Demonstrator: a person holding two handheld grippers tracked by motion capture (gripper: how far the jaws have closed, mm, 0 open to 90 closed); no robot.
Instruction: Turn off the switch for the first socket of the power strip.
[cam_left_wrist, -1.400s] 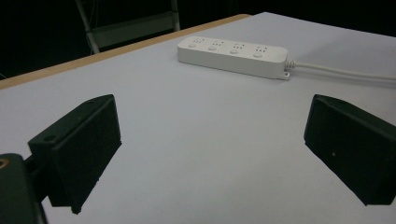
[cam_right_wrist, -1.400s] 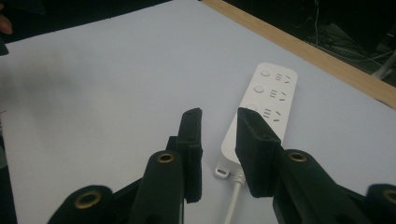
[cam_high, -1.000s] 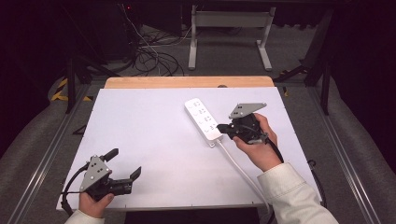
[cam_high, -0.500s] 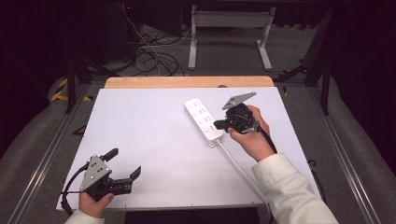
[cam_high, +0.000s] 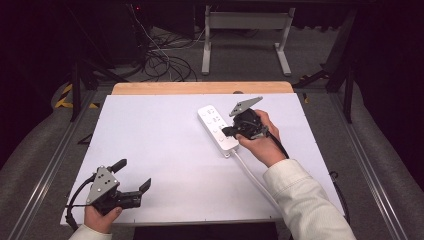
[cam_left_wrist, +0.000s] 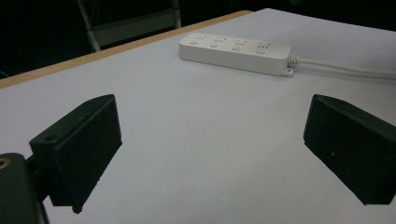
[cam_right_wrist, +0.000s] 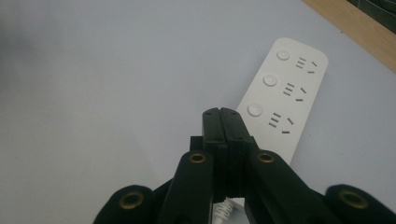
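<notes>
Right gripper view has the right tongs (cam_right_wrist: 219, 114) pressed closed, empty, over the power strip (cam_right_wrist: 285, 100); left tongs (cam_high: 131, 175) gape wide, well apart from it.

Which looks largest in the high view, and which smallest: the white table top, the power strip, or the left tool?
1. White table top, by far the largest.
2. Left tool and power strip look about alike; the tool lies nearer the camera, so I do not rank them.

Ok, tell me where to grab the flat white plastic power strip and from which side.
Grip the flat white plastic power strip across its narrow width, mid-body, coming straight down from above. It lies flat; its long sides are parallel and free, while its white cable leaves the near end. The right gripper would probably need to open first.
</notes>
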